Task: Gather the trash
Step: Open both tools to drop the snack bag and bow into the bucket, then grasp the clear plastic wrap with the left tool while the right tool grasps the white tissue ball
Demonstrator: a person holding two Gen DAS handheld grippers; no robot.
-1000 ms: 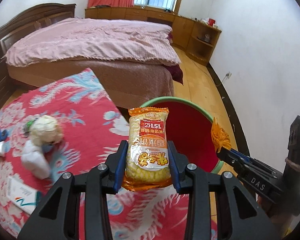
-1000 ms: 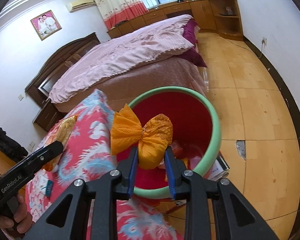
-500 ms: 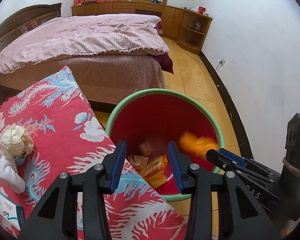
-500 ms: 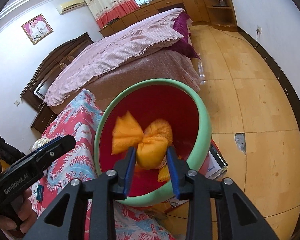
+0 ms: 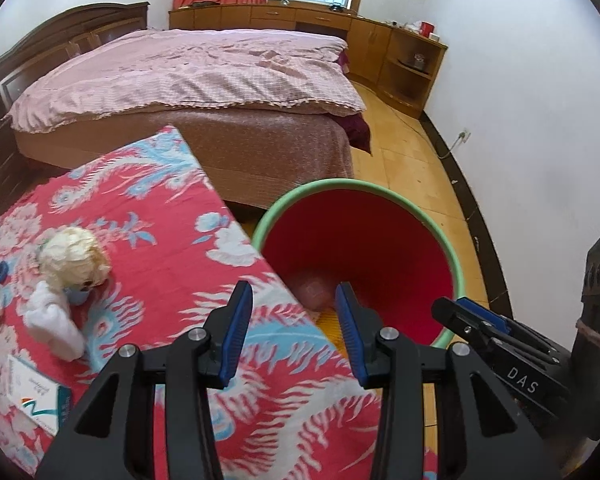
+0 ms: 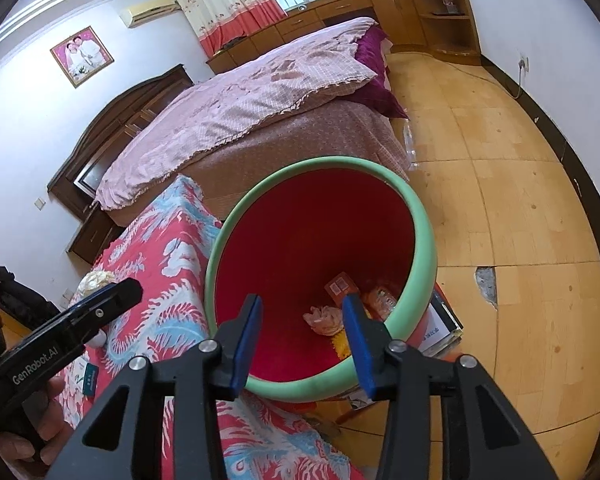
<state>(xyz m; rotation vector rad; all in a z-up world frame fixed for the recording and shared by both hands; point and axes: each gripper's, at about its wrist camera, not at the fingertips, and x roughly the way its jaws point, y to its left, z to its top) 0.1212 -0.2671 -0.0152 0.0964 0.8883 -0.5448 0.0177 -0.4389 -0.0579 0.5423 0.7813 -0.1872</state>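
Both grippers empty — trash in bin below.

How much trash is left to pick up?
Done: wrappers and a crumpled tissue lie inside the red bin. In hand: nothing; the left hand-held gripper and right hand-held gripper are both open and empty. Left: the yellowish paper ball, white wads and a small box on the flowered cloth.
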